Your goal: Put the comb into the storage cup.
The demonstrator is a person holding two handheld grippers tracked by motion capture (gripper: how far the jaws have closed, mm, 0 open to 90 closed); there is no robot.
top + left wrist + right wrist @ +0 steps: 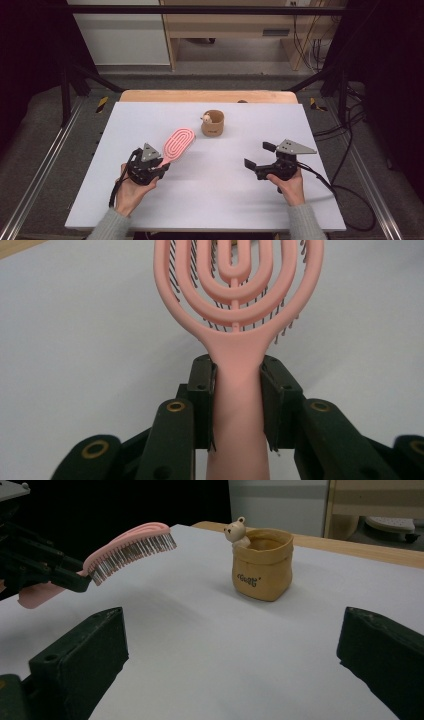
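The left tongs [162,167] are clamped on the handle of a pink plastic hairbrush with an oval head of looped ribs and dark bristles [177,143]; in the left gripper view both black pads press flat against the handle's sides, just below where it widens into the head. The brush is lifted off the white counter [215,190], bristles facing down, its head reaching toward the middle of the counter. Beyond the head, a little apart from it, stands a small tan sack-shaped pot with a tiny bear figure at its rim [213,123]; the brush is not yet over it or touching it. The right tongs [257,156] stand wide apart with nothing between them, held low over the counter on the right side, pointing toward the pot. Judging by this, the pickup is done and the carry is in hand; what seems to be left is bringing the brush to the pot, or setting it down, and letting go.
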